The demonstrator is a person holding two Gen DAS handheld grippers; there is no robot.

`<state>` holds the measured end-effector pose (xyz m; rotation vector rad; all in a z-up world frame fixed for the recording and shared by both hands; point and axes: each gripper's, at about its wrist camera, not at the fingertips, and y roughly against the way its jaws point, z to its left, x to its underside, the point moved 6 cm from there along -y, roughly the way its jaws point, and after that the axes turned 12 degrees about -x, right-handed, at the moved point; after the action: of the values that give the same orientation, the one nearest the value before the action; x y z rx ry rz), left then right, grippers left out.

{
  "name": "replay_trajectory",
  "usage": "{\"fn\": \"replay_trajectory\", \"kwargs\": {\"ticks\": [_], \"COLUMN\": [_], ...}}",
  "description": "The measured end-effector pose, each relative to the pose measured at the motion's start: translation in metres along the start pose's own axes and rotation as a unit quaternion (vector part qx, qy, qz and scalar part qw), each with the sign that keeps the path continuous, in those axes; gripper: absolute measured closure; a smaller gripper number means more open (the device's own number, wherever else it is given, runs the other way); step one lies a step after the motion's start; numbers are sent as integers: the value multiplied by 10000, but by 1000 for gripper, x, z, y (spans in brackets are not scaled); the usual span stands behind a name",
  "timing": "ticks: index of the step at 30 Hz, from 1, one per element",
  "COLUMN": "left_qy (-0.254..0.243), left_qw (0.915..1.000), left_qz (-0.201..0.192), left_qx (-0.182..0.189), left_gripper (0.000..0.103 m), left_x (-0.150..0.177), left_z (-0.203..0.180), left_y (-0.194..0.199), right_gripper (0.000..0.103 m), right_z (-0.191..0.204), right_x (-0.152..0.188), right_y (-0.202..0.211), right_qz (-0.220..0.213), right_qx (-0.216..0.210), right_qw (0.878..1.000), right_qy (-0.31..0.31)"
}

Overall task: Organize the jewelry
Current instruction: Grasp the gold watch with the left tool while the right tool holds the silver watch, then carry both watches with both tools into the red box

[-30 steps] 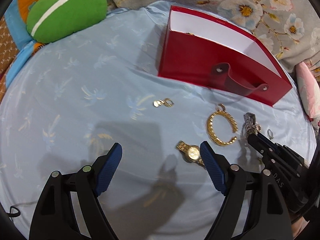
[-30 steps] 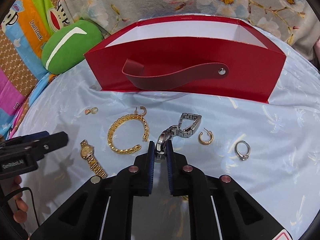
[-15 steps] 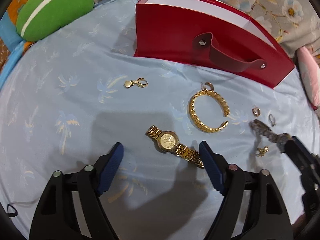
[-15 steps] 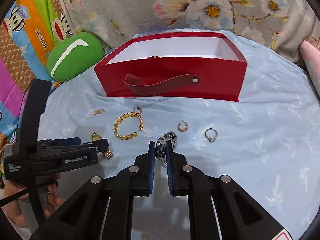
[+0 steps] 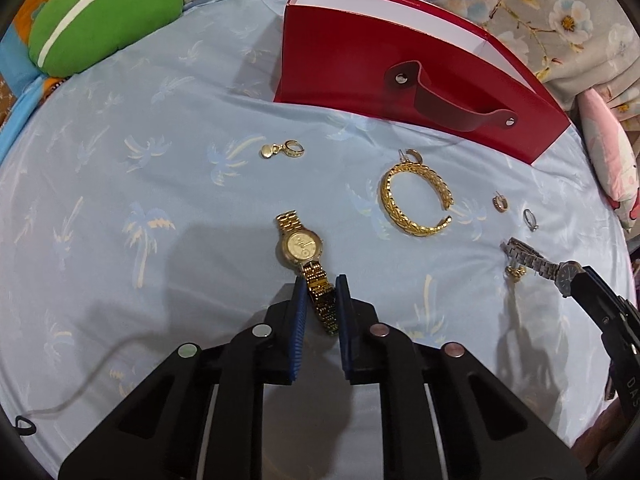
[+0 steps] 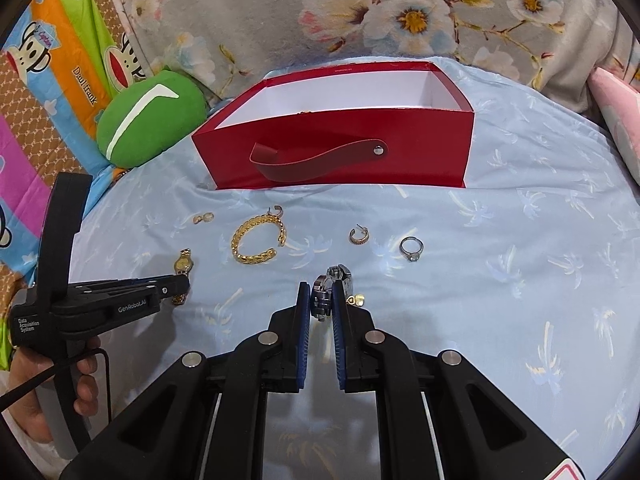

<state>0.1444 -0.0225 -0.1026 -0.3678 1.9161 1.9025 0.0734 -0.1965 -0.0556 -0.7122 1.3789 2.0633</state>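
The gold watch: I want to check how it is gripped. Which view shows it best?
The left wrist view: the gold watch lies face up, its strap between the left tool's pads. The right wrist view shows the watch small, partly hidden behind that tool.

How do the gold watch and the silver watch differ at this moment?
The gold watch lies flat on the blue sheet, dial up; the silver watch hangs lifted, its band trailing. The left gripper has its jaws around the gold band near one end; the right gripper pinches the silver one by its case. Gold dial pale, silver dial dark. Both are metal-link wristwatches, each between a gripper's jaws.
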Motion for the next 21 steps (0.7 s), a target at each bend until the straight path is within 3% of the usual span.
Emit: {"fn": "replay_trajectory", "kwargs": {"ticks": [4, 21], "left_qy": [69, -188], "left_qw": [9996, 9976], "left_qz": [91, -541], "left_qx": [269, 396], "left_gripper": [92, 92], "left_x": [5, -21], "left_z": [0, -4], "left_y": [7, 64], "right_gripper": [94, 97], "right_z": [3, 14], "right_x": [-6, -36], "right_y": [9, 38], "right_qz": [-121, -451], "right_qx": [-13, -104], "right_qw": [9999, 9989], "right_qy": [19, 109]}}
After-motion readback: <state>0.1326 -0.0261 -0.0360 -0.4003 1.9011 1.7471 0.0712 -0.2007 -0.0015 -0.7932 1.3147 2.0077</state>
